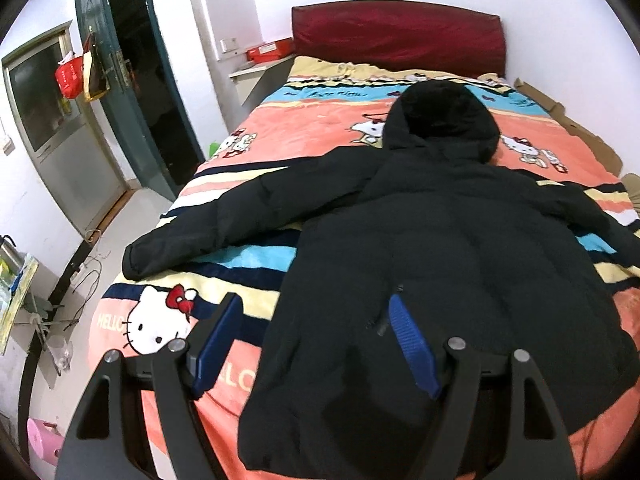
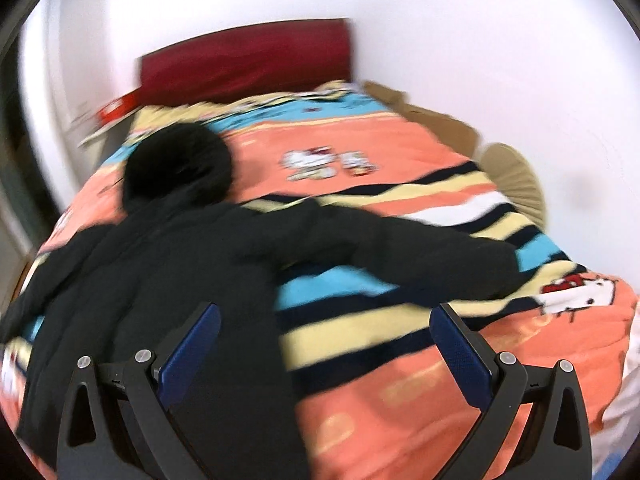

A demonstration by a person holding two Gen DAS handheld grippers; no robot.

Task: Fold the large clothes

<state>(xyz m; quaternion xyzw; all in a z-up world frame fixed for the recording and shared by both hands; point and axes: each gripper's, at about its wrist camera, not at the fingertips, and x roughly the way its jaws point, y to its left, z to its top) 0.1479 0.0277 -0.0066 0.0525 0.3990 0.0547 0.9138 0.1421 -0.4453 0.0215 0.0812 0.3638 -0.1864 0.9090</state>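
A large black hooded puffer jacket [image 1: 440, 240] lies spread flat, back up, on the bed, hood toward the headboard and both sleeves stretched out sideways. My left gripper [image 1: 316, 312] hangs open above the jacket's lower left edge, one blue pad over the blanket and the other over the jacket. In the blurred right wrist view the same jacket [image 2: 180, 264] fills the left half, its right sleeve [image 2: 420, 256] reaching across the blanket. My right gripper [image 2: 326, 320] is open above the blanket, beside the jacket's lower right edge, holding nothing.
The bed carries a striped cartoon-cat blanket [image 1: 248, 148] and a dark red headboard [image 1: 396, 32]. A green door [image 1: 132, 80] stands open at left, with a small table [image 1: 16, 296] and cables on the floor. Cardboard [image 1: 572, 128] lines the bed's right side by the wall.
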